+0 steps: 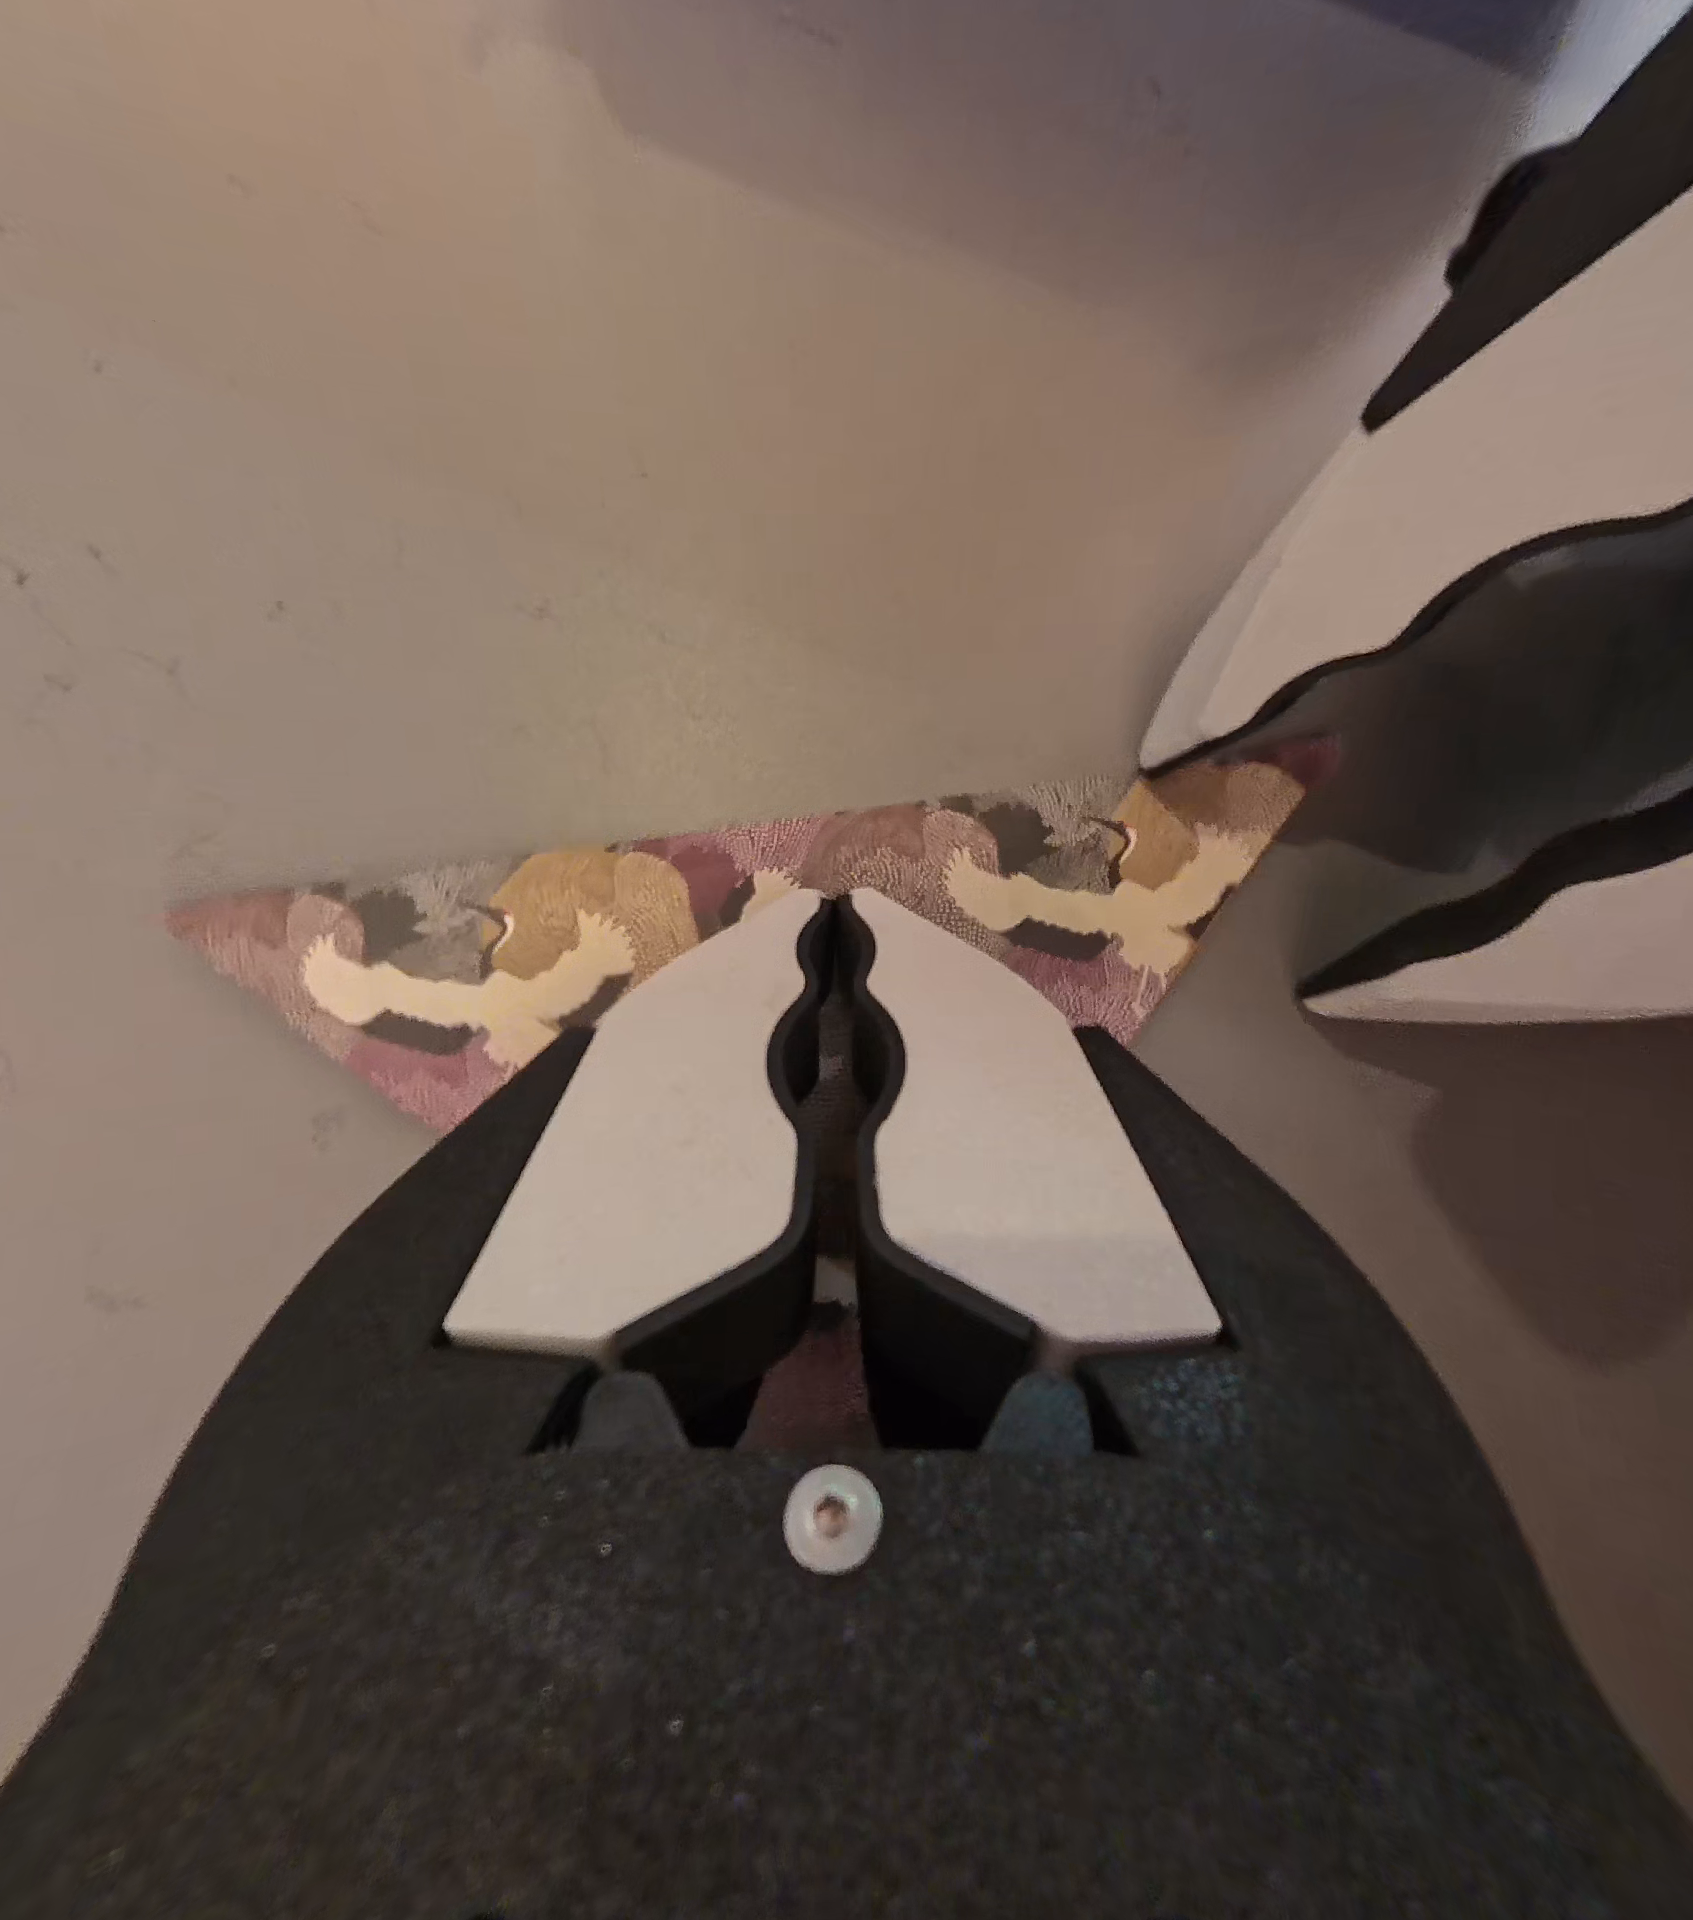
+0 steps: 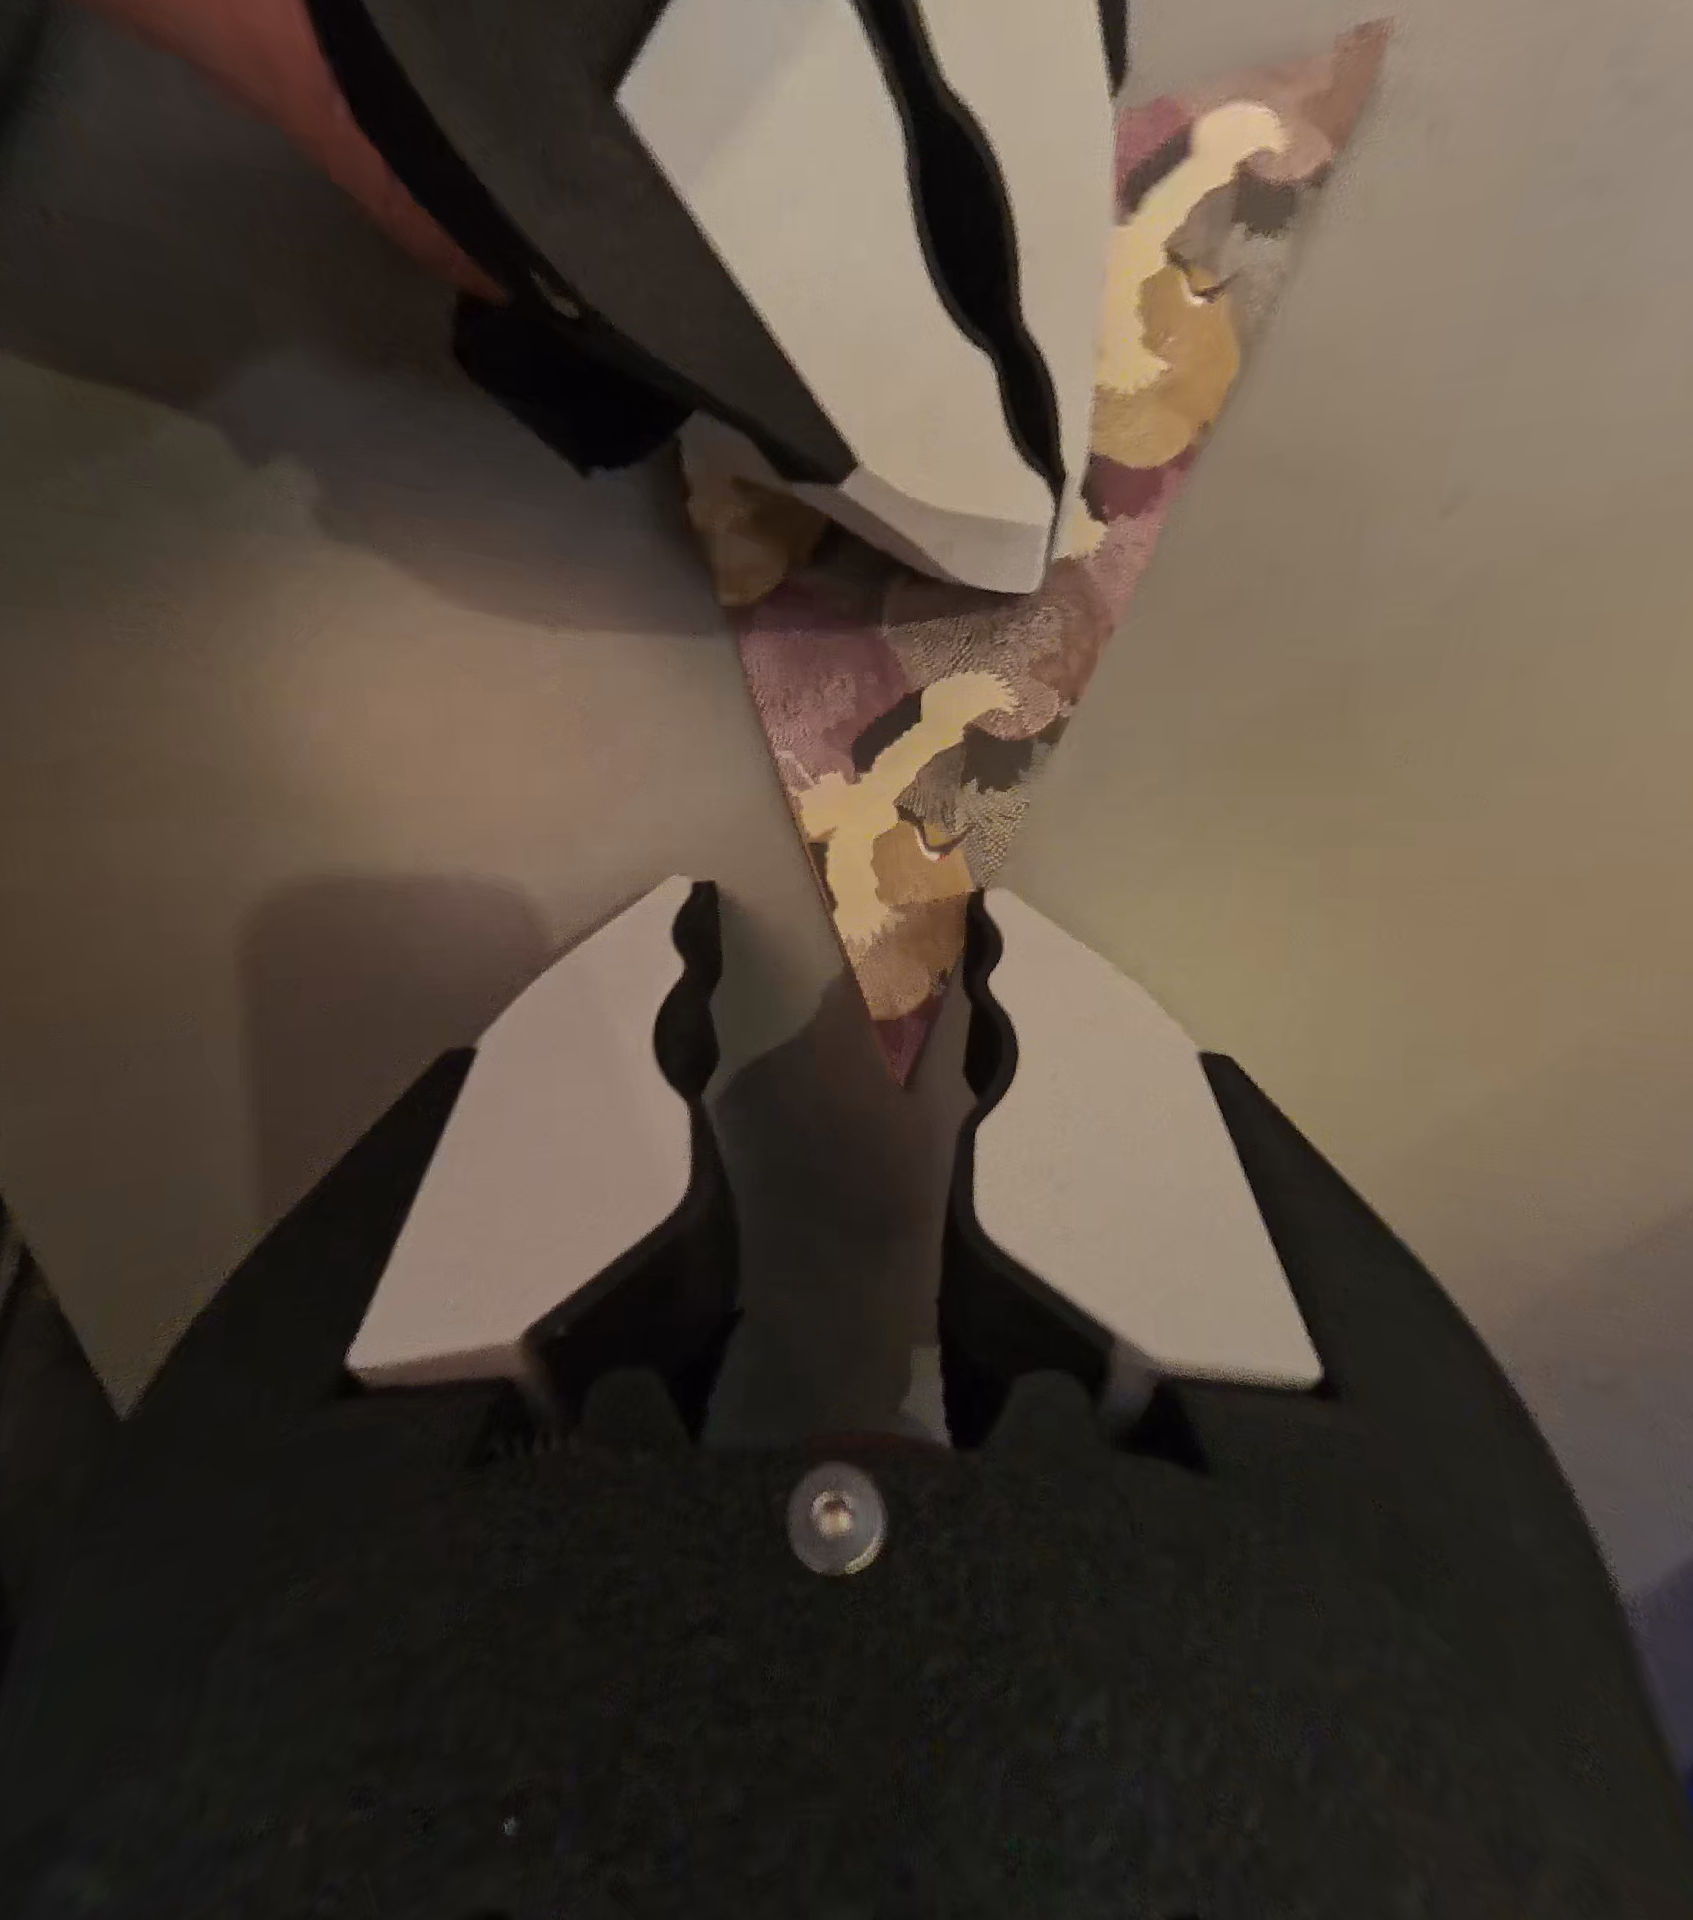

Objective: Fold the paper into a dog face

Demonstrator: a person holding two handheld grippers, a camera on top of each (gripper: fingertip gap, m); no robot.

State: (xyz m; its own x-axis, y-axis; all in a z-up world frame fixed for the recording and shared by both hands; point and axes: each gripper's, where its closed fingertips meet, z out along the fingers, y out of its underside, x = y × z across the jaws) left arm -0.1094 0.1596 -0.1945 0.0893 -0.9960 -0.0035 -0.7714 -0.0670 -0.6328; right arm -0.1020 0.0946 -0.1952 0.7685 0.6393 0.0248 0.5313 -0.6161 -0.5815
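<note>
patterned paper (image 1: 561,961), folded into a triangle, lies flat on the pale table (image 1: 406,520). print is purple, tan and cream with bird shapes. long straight edge faces away from the left gripper (image 1: 837,909).

left wrist view: left gripper's 2 fingers are pressed together, only a thin wavy slit between them, tips down on the middle of the paper near its long edge. a bit of the pattern shows through the slit lower down. cannot tell whether paper is pinched between the fingers or just pressed under the tips. right gripper (image 1: 1226,873) enters from the right side, fingers spread, upper tip touching the paper's right corner area.

right wrist view: right gripper (image 2: 842,894) fingers are apart with a clear gap, nothing gripped. the paper's (image 2: 925,790) pointed corner sits in that gap, closer to the right finger (image 2: 1081,1091), on the table (image 2: 1444,727). left gripper (image 2: 1055,499) comes down from the top, fingers closed together, tip resting on the paper mid-way along. a dark sleeve and a reddish strip show top left, blurred. a blue patch shows at the bottom right corner.
</note>
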